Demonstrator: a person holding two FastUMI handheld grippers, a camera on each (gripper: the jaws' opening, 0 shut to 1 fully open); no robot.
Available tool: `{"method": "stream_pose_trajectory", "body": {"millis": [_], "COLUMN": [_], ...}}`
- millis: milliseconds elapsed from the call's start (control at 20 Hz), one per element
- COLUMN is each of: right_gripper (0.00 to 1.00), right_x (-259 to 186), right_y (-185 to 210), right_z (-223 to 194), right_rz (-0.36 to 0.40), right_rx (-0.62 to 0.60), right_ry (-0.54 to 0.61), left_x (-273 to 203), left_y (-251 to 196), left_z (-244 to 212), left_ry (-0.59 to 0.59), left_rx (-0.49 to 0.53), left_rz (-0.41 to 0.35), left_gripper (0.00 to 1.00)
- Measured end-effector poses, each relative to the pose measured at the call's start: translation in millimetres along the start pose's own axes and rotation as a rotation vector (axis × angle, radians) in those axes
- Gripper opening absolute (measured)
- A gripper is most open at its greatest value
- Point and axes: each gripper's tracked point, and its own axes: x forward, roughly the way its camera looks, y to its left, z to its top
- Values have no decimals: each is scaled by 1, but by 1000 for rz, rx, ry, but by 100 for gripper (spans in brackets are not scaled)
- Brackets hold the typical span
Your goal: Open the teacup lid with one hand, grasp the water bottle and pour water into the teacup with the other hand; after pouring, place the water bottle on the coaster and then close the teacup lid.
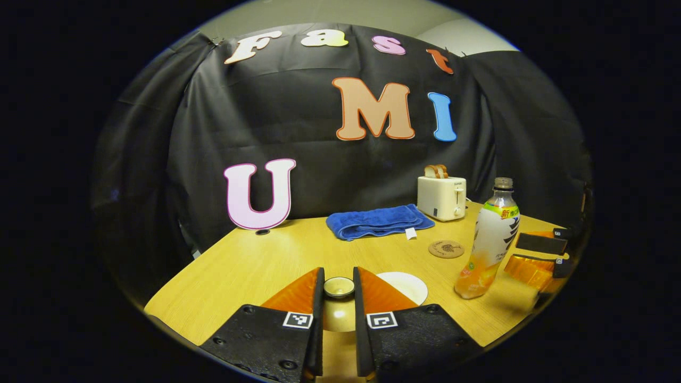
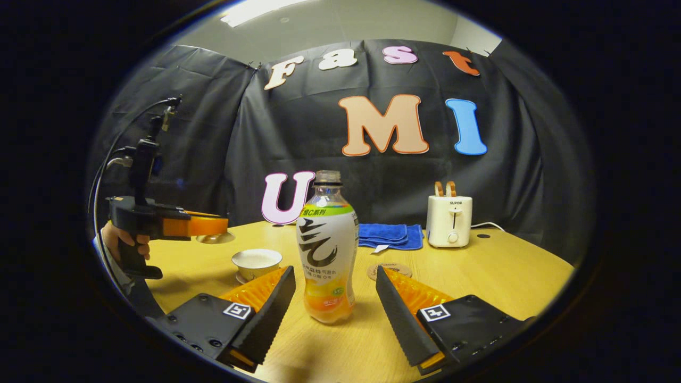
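The water bottle (image 2: 326, 250) is taken as landmark. It is seen upright on the wooden table (image 2: 505, 276), cap off, with orange liquid in its lower part.

In the right gripper view, the right gripper (image 2: 335, 300) is held wide open, with 1 finger on each side of the bottle's base. Both fingers are kept apart from the bottle; nothing is gripped.

The teacup (image 2: 257, 262) is found to the left of the bottle and slightly behind it, uncovered, pale inside, set on a saucer. Whether liquid is held in it cannot be told.

Above and left of the cup, well left of the bottle, the left gripper (image 2: 210, 226) is carried in a hand (image 2: 125, 242). The lid (image 2: 215, 238) is seen at its tips, lifted off the cup and clear of the table.

In the left gripper view, the left gripper (image 1: 339, 290) is nearly closed, and the lid's knob (image 1: 339, 287) is pinched between its 2 fingers. The cup (image 1: 404, 284) is partly hidden behind the right finger.

The round coaster (image 2: 387, 270) is noted just behind the bottle to its right, bare. A folded blue towel (image 2: 390, 235) lies farther behind the bottle. A white toaster (image 2: 449, 221) with 2 slices in it is placed behind and right of the bottle, near the black cloth wall.

In the left gripper view, the open right gripper (image 1: 537, 254) is seen just right of the bottle (image 1: 489, 242).
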Motion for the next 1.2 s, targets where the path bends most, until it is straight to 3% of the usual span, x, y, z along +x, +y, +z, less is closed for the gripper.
{"method": "stream_pose_trajectory", "body": {"millis": [150,200,350,500,700,750,900,1050,1200], "right_gripper": [98,93,95,87,68,68,58,59,59], "right_x": [13,17,24,29,32,32,32,39,44], "right_y": [1,4,10,12,11,12,10,10,10], "right_z": [-7,-9,-9,-13,-12,-12,-11,-6,2], "right_rz": [-12,-9,-5,-15,-31,-27,-34,-39,-55], "right_rx": [6,9,-4,-20,-35,-49,-110,-219,-405], "right_ry": [43,52,64,76,83,87,96,96,77], "left_x": [-7,-9,-13,-15,-19,-19,-22,-21,-24], "left_y": [7,10,16,19,19,19,21,24,26], "left_z": [-4,-5,-7,-6,-4,-4,-4,-3,-1], "left_ry": [-2,-1,1,-6,-19,-20,-20,-25,-28], "left_rx": [-28,-31,-33,-35,-52,-56,-61,-62,-52], "left_rz": [10,13,21,21,20,20,23,23,28], "left_gripper": [21,22,22,22,22,23,22,22,22]}}
